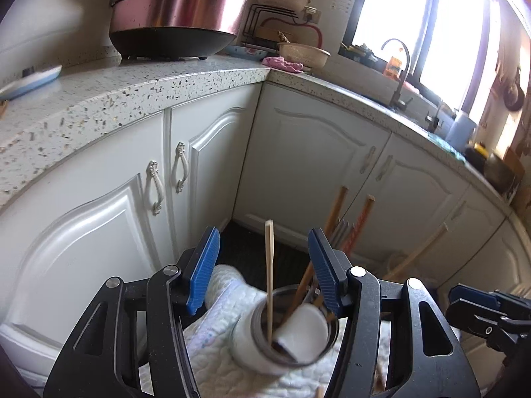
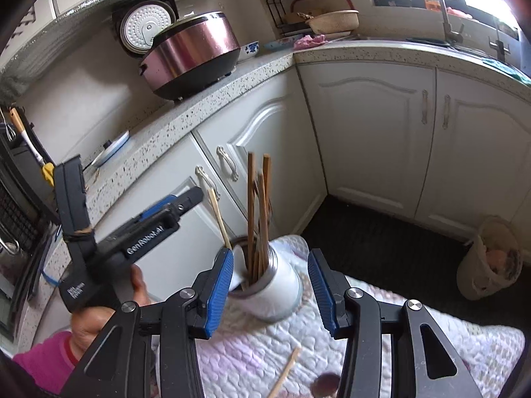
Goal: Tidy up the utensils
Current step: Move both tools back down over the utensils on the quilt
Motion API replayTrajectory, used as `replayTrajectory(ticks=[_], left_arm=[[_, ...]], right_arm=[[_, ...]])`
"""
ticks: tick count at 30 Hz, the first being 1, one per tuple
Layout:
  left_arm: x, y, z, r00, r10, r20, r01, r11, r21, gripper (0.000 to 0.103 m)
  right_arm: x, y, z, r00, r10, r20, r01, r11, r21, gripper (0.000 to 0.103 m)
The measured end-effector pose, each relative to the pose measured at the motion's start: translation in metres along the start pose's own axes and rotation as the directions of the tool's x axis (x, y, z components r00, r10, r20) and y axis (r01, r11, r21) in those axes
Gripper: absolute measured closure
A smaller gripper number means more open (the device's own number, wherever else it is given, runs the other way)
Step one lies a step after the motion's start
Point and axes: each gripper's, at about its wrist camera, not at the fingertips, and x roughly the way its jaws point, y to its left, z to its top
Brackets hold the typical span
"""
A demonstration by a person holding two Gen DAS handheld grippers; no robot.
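Observation:
A white utensil holder (image 1: 257, 353) (image 2: 277, 287) stands on a quilted white cloth (image 2: 252, 355). Several wooden chopsticks (image 2: 259, 219) and a white ladle (image 1: 303, 333) stand in it; one pale stick (image 1: 269, 275) leans apart. My left gripper (image 1: 264, 267) is open above the holder, empty. It also shows from the side in the right wrist view (image 2: 190, 199). My right gripper (image 2: 268, 290) is open, with the holder between its fingers. It shows at the edge of the left wrist view (image 1: 478, 308). A loose wooden stick (image 2: 285, 376) lies on the cloth.
Speckled counter (image 1: 139, 93) carries a pink rice cooker (image 1: 176, 13) (image 2: 195, 54) and bowls (image 1: 303, 54). White cabinet doors (image 1: 308, 159) wrap the corner. A sink tap (image 1: 398, 73) stands by the window. A cloth bag (image 2: 491, 258) sits on the dark floor.

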Motion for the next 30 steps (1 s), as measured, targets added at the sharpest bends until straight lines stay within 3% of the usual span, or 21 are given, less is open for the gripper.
replayTrajectory(ticks=[3, 11, 30], left_arm=[[-0.011, -0.007, -0.008, 0.999, 0.037, -0.006, -0.036, 0.998, 0.044, 0.048], [-0.036, -0.020, -0.036, 0.997, 0.052, -0.058, -0.048, 0.997, 0.064, 0.048], [-0.056, -0.065, -0.102, 0.981, 0.026, -0.193, -0.007, 0.995, 0.098, 0.048]], right_arm=[[-0.004, -0.001, -0.015, 1.000, -0.028, -0.009, 0.028, 1.000, -0.001, 0.058], [-0.018, -0.002, -0.047, 0.995, -0.097, -0.017, 0.097, 0.995, 0.010, 0.058], [-0.042, -0.041, -0.124, 0.982, -0.165, -0.092, 0.173, 0.981, 0.090, 0.057]])
